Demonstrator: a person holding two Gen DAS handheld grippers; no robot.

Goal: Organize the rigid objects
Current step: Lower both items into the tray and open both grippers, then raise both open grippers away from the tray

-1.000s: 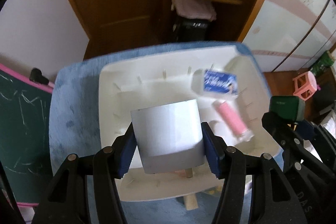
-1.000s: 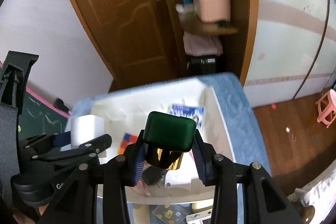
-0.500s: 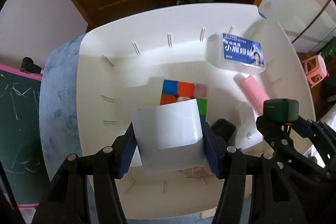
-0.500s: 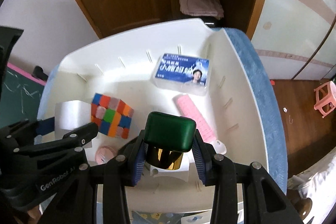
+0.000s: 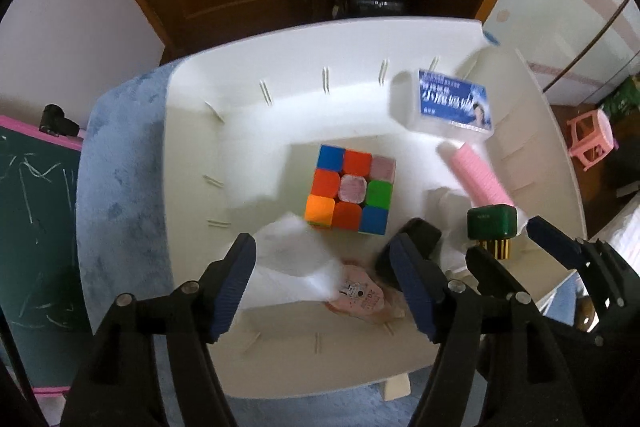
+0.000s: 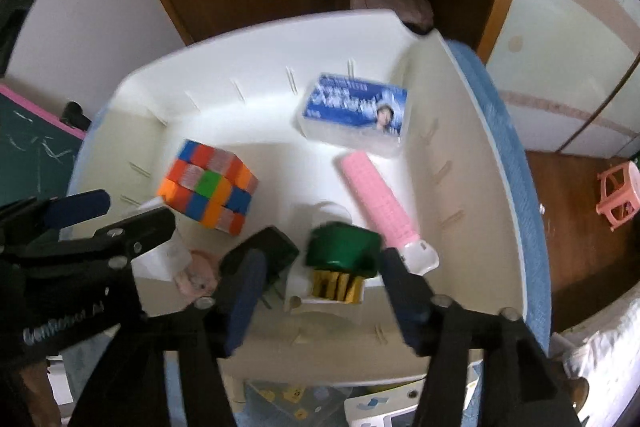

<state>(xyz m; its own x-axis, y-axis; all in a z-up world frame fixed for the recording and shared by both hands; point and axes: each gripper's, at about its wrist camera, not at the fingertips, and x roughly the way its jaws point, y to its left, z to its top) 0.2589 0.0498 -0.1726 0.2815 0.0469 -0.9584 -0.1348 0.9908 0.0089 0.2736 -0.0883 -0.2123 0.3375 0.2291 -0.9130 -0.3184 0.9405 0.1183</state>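
Left wrist view: both steeply downward-pointing hand-held grippers (image 5: pixel 324 279) (image 6: pixel 316 283) are opening over white bin (image 5: pixel 192 131).

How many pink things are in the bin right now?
2 for sure: a pink tube lying right of centre, below the blue-labelled box, and a pink tag near the front, partly under the white piece. More may be hidden.

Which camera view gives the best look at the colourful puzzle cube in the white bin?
The left wrist view: the puzzle cube sits near the middle, sharp, its top face fully visible. The right wrist view shows the cube from an angle, off to the left, somewhat blurred, beyond the left gripper.
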